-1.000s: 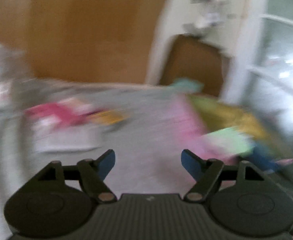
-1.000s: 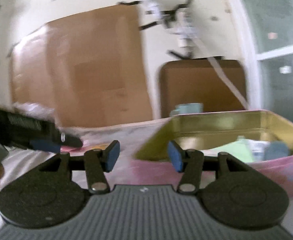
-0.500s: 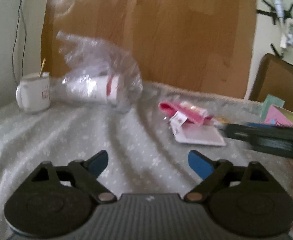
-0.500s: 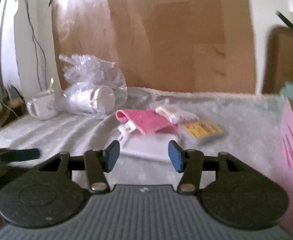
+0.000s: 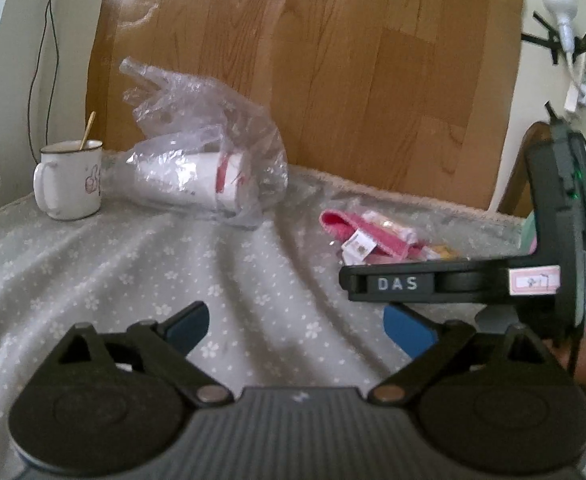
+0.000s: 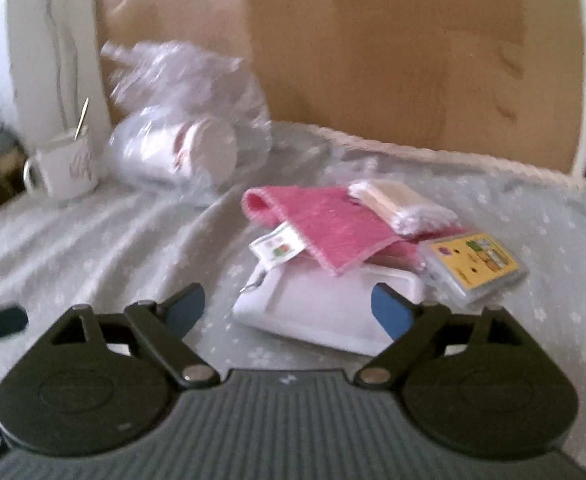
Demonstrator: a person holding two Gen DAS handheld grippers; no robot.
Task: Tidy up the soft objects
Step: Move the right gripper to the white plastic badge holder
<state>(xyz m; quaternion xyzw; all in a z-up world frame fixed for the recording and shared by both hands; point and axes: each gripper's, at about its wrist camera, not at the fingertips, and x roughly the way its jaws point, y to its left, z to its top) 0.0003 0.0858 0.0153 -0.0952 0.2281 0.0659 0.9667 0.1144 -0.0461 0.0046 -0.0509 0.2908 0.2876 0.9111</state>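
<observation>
Both pairs of jaws were opening, nothing between them. The right gripper (image 6: pixel 289 306) hovered just short of the pink cloth (image 6: pixel 325 224), which lay straight ahead on a white pouch (image 6: pixel 325 304). From the left gripper (image 5: pixel 297 322), that cloth (image 5: pixel 357 228) sat ahead, off right.

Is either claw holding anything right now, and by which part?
Nothing held. Left claw and right claw are both opening, with nothing between their jaws.

mug (image 5: pixel 69 184) — upright | bagged cups (image 5: pixel 209 176) — beside mug | board (image 5: pixel 333 80) — behind
</observation>
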